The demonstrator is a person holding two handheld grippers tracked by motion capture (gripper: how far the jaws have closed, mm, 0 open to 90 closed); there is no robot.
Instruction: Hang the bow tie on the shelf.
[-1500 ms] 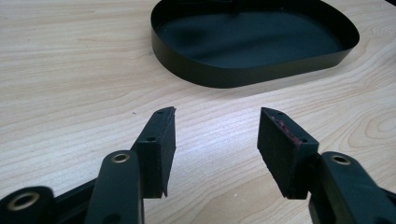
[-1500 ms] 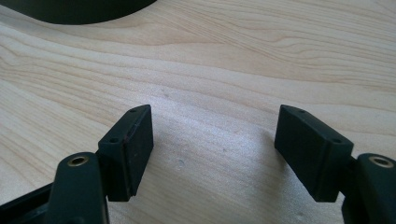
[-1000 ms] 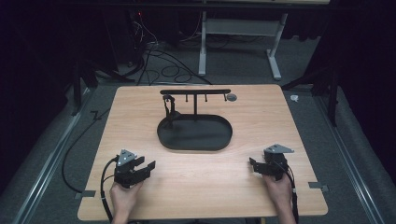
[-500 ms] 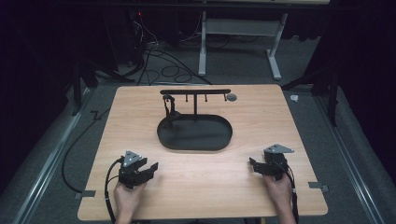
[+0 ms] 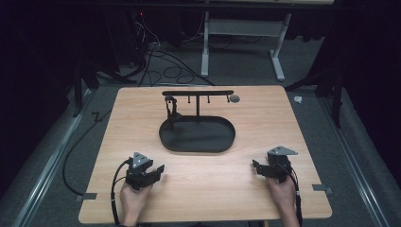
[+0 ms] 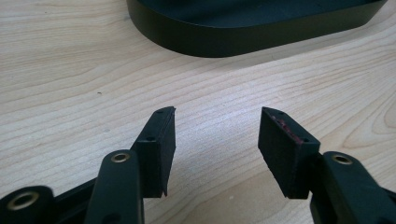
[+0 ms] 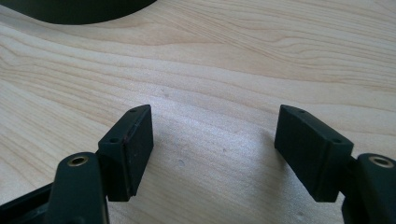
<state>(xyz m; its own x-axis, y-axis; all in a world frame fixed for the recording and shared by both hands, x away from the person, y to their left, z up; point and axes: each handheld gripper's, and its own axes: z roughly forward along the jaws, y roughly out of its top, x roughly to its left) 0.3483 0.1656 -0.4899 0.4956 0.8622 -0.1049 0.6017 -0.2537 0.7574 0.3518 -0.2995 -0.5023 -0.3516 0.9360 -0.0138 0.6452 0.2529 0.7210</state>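
**Both tools empty and wide apart at the near edge of the desk**

Nearest, a hand grips each tool over the wooden desk [image 5: 283, 118]. The left tool [image 5: 158, 169] sits near the front left, jaws spread wide with bare wood between them. The right tool [image 5: 256, 166] sits near the front right, jaws likewise wide and empty. Beyond both, at the middle of the desk, lies a black oval tray [image 5: 198, 135]; from its far side rises a thin black rack [image 5: 197, 93] with a crossbar and small pegs. Farther off, cables [image 5: 161, 56] lie on the grey floor.
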